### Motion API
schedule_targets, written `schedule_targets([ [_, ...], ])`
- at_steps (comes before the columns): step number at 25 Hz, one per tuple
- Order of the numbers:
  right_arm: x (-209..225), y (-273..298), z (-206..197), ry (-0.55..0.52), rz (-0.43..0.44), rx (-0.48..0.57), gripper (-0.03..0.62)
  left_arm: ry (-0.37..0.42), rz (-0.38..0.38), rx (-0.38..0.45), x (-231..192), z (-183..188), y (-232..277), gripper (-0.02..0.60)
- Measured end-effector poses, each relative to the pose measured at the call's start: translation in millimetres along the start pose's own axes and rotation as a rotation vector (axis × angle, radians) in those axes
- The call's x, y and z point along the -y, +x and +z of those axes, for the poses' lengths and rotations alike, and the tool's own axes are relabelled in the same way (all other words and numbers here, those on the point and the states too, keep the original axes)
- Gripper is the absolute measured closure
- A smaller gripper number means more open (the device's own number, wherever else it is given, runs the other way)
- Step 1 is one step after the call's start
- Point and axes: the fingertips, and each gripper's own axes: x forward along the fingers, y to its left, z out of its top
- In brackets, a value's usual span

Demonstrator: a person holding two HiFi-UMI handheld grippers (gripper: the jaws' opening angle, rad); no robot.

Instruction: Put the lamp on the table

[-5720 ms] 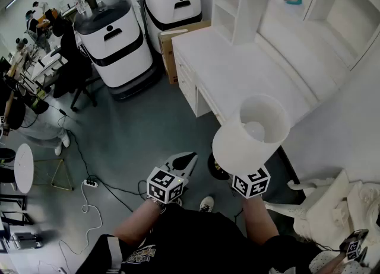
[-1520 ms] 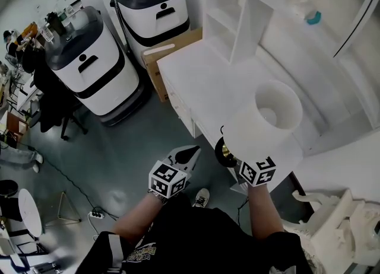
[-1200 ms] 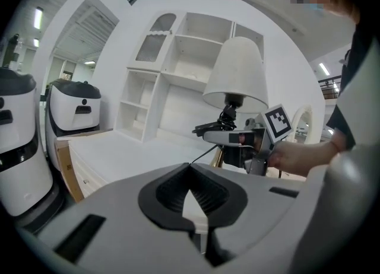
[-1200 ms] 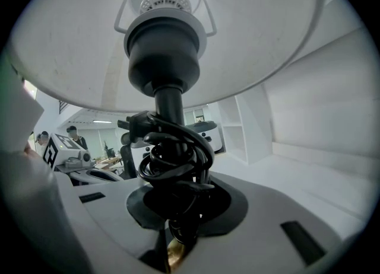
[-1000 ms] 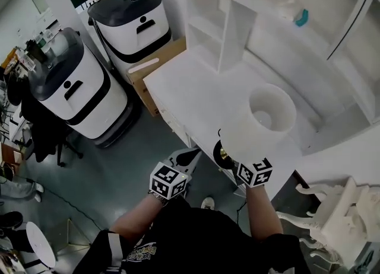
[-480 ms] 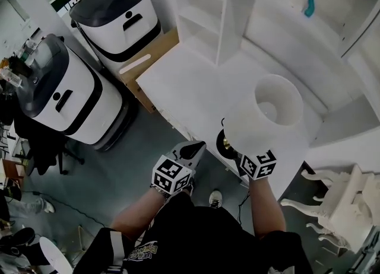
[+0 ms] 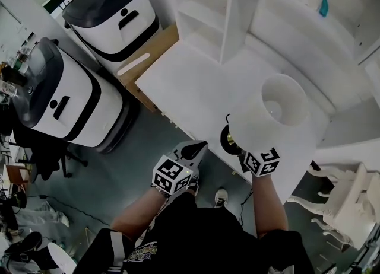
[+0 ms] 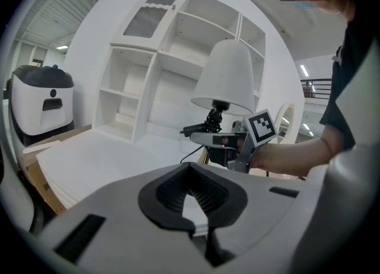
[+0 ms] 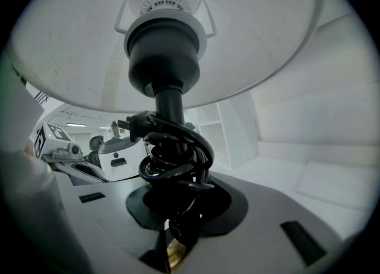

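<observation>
The lamp has a white shade (image 7: 270, 115) and a dark round base (image 7: 228, 139). It hangs upright over the front edge of the white table (image 7: 190, 83). My right gripper (image 7: 242, 148) is shut on the lamp's stem, where the black cord (image 9: 175, 154) is wound in a coil. In the right gripper view the shade (image 9: 249, 35) fills the top and the stem (image 9: 169, 104) rises from my right gripper (image 9: 178, 222). My left gripper (image 7: 198, 146) hangs shut and empty over the floor, left of the lamp. From the left gripper (image 8: 191, 204) I see the shade (image 8: 225, 77) above the tabletop (image 8: 113, 154).
Two white-and-black machines (image 7: 110, 3) (image 7: 53, 98) stand on the floor to the left. A cardboard box (image 7: 148, 59) sits against the table's left end. White shelving (image 7: 205, 6) rises behind the tabletop. A white carved chair (image 7: 350, 201) is at the right.
The person has stepped closer to the table with the lamp in the right gripper. The lamp's base is now at the table's front edge. The left gripper stays beside it.
</observation>
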Motion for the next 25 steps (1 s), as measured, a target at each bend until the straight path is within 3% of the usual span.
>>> schedule_targets([
  [25, 55, 100, -23, -0.039, -0.032, -0.005, 0.507, 0.003, -0.059, -0.009, -58, -5, 25, 0.575],
])
